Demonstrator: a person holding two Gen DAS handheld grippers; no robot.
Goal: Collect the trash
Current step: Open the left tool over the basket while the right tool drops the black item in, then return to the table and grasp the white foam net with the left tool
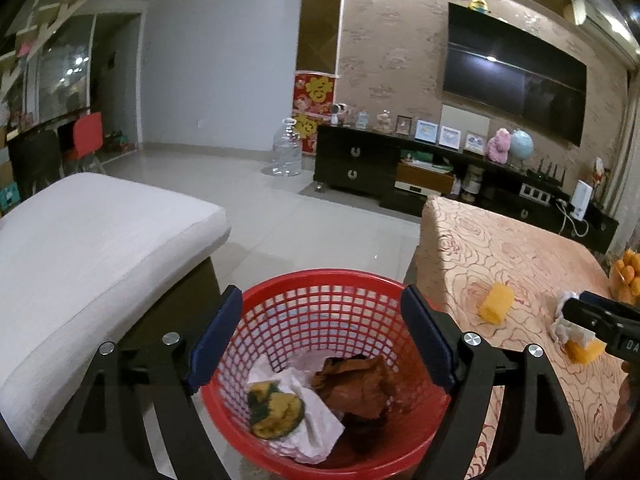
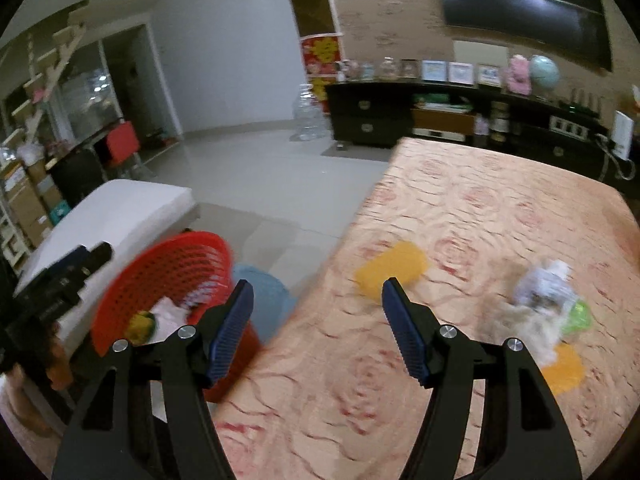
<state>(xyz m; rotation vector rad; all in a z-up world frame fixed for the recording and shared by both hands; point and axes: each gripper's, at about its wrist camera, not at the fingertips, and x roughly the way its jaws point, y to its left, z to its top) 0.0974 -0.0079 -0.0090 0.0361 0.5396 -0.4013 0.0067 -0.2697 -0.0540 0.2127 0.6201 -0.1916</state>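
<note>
The left gripper [image 1: 320, 336] is held over the red mesh basket [image 1: 320, 292], jaws spread wide with nothing between the blue pads [image 1: 216, 340]. Inside the basket a yellow-and-green sponge [image 1: 274, 408] is seen lying on a crumpled white tissue [image 1: 316, 412], with a brown crumpled wrapper [image 1: 356, 384] just beside it. The basket is set on the floor between a white cushioned seat [image 1: 92, 248] and the table draped in a rose-patterned cloth [image 1: 520, 248]. Over on that cloth, more trash is spotted: a yellow sponge block [image 1: 496, 304] lies near the table's edge, and further right a second yellow piece [image 1: 584, 350] is partly covered by a wad of white paper [image 1: 560, 326]. From the right wrist view, the right gripper [image 2: 318, 320] is carried above the table's edge, its jaws also parted and empty, the picture smeared with blur. The yellow sponge block [image 2: 392, 270] is framed just beyond its fingertips, while the crumpled paper wad [image 2: 540, 292] and a scrap of green plastic [image 2: 580, 314] are seen off to the right, with a flat yellow piece [image 2: 564, 368] beneath them. The red mesh basket [image 2: 160, 272] is caught low on the left.
</note>
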